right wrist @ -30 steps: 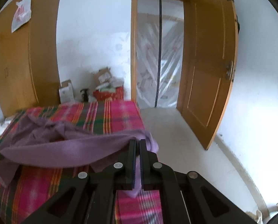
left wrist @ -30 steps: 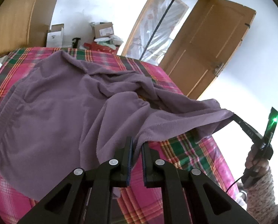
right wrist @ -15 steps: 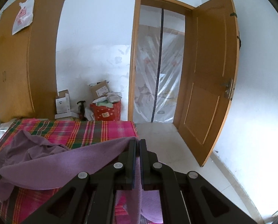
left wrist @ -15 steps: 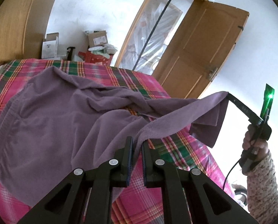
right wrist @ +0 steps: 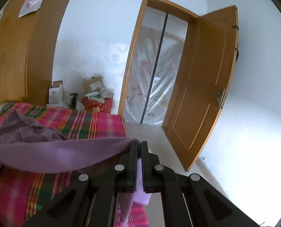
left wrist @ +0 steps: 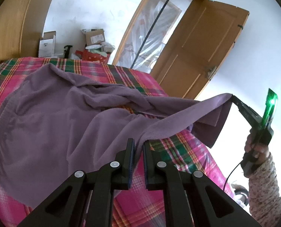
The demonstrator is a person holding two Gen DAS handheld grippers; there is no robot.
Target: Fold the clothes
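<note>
Purple soft fleece garment (left wrist: 51, 121) sprawls over the pink-and-green plaid bed (left wrist: 180, 151), its edge clamped in both the left gripper (left wrist: 138, 147) and right gripper (right wrist: 138, 147).

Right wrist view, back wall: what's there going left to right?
Wardrobe → white box → brown cardboard box → plastic-curtained doorway → open wooden door.
</note>
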